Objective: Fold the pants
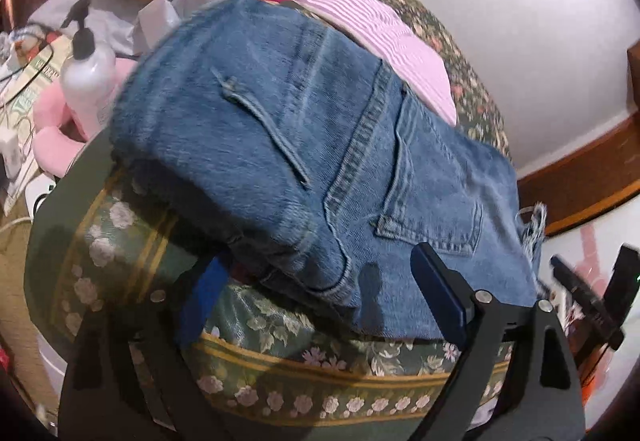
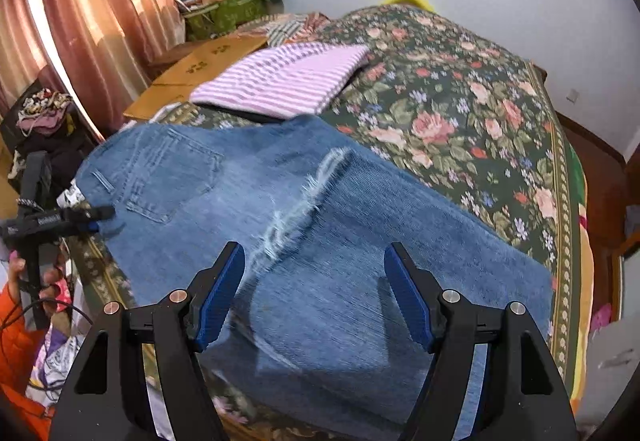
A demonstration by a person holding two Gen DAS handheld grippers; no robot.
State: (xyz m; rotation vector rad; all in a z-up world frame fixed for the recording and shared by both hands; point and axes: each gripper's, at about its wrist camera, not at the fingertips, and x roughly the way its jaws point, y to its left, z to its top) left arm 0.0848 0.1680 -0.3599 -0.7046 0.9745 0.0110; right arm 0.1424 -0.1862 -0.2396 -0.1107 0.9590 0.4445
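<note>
From the left wrist camera, the blue jeans (image 1: 304, 145) lie folded on the bed (image 1: 304, 381), which has a green cover with flowers. The back pocket (image 1: 432, 201) faces up. The left claw (image 1: 320, 281) is spread wide at the near edge of the jeans. Its two blue pads (image 1: 436, 289) stand apart and nothing is pinched between them. A striped pink cloth (image 1: 384, 41) lies past the jeans. A white pump bottle (image 1: 86, 77) stands to the left, next to something soft and pink (image 1: 52, 121). At the right edge you can see a bit of the other claw.

From the right wrist camera, the jeans (image 2: 320, 261) stretch across the near side of the bed (image 2: 460, 101). A frayed hem (image 2: 304, 197) runs across the middle of them. The right claw (image 2: 316, 293) hangs over the denim with its pads apart, partly wide, and it holds nothing. The striped cloth (image 2: 288, 81) lies farther back on the bed. At the left, a hand (image 2: 36, 277) holds the left claw (image 2: 92, 217) by the pocket end of the jeans. Pink curtains (image 2: 80, 21) hang behind.
</note>
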